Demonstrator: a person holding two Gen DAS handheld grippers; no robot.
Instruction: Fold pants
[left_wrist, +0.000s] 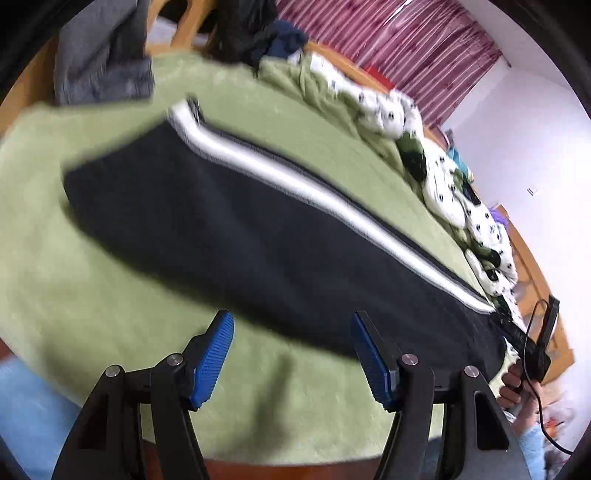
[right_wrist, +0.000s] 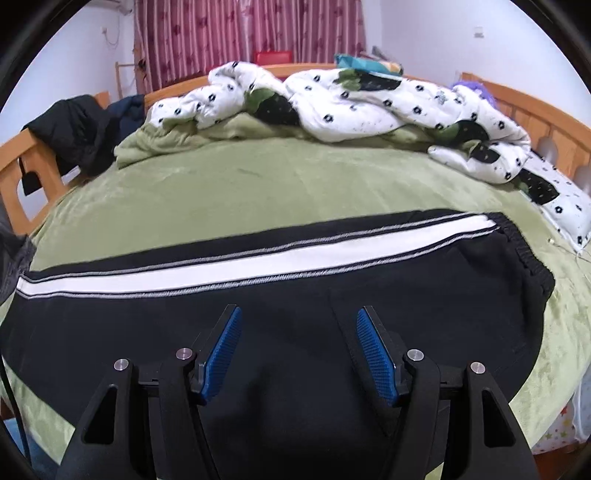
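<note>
- Your left gripper (left_wrist: 291, 356) has its jaws standing apart with nothing between the blue pads (left_wrist: 213, 360); under the gap you see only the green blanket (left_wrist: 92, 280) and the near edge of the pants (left_wrist: 229, 229).
- Your right gripper (right_wrist: 298, 352) also has its jaws apart and empty, and it hangs over the black cloth of the pants (right_wrist: 369, 280) without pinching any of it.
- The pants lie flat on the bed, spread lengthwise from left to right in the right wrist view, with the elastic waistband (right_wrist: 532, 254) at the right end.
- A white stripe (right_wrist: 221, 271) edged with thin grey lines runs along the far side of the pants; in the left wrist view the same stripe (left_wrist: 295, 184) slants from far left to near right.
- The left wrist view is blurred, so fine detail of the cloth cannot be made out there.
- At the right edge of that view, your right hand (left_wrist: 511, 384) holds the other gripper's black handle near the waistband end, with a black cable (left_wrist: 543, 417) hanging from it.
- On the far side of the bed lies a bunched white quilt (right_wrist: 369, 99) with dark dots, over a rumpled fold of green blanket.
- Dark clothes (right_wrist: 81, 129) hang over the wooden bed frame (right_wrist: 14, 177) at far left, and a grey garment (left_wrist: 99, 55) lies at the far left corner in the left wrist view.
- Red striped curtains (right_wrist: 229, 33) hang behind the bed.
</note>
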